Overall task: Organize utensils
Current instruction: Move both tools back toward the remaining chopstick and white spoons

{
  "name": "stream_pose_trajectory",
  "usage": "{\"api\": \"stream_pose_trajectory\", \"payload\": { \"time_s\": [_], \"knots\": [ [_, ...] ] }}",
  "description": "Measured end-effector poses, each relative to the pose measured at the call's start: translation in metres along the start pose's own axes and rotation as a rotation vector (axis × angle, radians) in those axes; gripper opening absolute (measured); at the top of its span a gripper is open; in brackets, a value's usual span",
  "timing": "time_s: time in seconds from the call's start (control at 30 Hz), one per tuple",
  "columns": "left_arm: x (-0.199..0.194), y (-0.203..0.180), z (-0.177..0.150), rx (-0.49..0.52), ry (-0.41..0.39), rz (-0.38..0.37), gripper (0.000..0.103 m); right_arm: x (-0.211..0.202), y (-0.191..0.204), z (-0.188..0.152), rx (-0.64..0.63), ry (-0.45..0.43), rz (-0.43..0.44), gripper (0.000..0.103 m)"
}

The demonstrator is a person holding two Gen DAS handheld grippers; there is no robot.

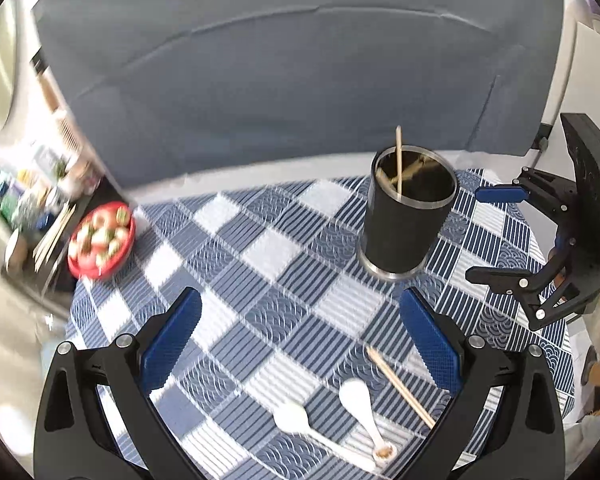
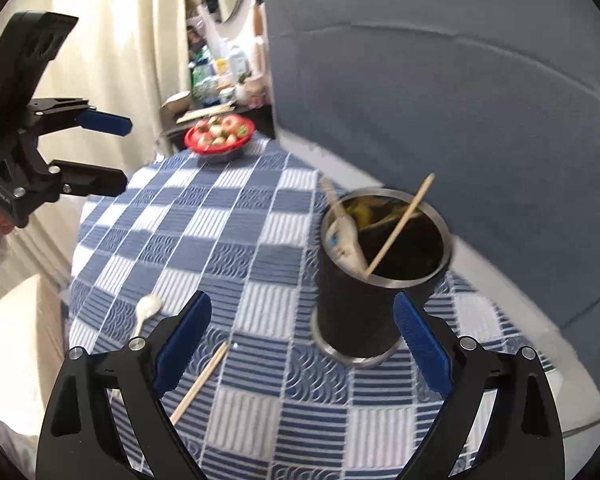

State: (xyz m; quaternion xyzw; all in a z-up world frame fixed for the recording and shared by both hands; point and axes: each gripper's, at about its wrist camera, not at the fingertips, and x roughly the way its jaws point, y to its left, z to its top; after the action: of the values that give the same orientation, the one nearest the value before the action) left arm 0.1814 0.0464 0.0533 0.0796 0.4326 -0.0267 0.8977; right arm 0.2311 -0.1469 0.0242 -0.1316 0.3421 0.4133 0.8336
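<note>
Left gripper [image 1: 300,344] hovers with fingers wide and empty; two white spoons [image 1: 360,400] and one chopstick [image 1: 400,386] lie just beneath it near the desk's front edge, their long axes toward the holder [image 1: 408,216]. Right gripper [image 2: 302,354], equally wide and empty, sits by the holder.

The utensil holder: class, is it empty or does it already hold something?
Not empty. The utensil holder already holds a chopstick leaning over its rim and a spoon.

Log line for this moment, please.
left gripper open, empty | right gripper open, empty | holder: chopsticks in | table: chopstick, two spoons out
</note>
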Motion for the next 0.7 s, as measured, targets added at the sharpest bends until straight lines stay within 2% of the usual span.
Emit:
{"api": "stream_pose_trajectory", "payload": {
  "time_s": [0.2,0.37,0.7],
  "knots": [
    [-0.002,0.005,-0.045,-0.105,0.050,0.039,0.097,0.023,0.025,-0.028,-0.020,0.083,0.040,0.088],
    [0.002,0.009,-0.077,-0.150,0.090,0.063,0.097,0.046,0.041,-0.054,-0.013,0.154,0.054,0.088],
    [0.033,0.022,-0.118,-0.233,0.174,0.035,0.097,0.085,0.062,-0.082,-0.012,0.298,0.039,0.088]
  ]
}}
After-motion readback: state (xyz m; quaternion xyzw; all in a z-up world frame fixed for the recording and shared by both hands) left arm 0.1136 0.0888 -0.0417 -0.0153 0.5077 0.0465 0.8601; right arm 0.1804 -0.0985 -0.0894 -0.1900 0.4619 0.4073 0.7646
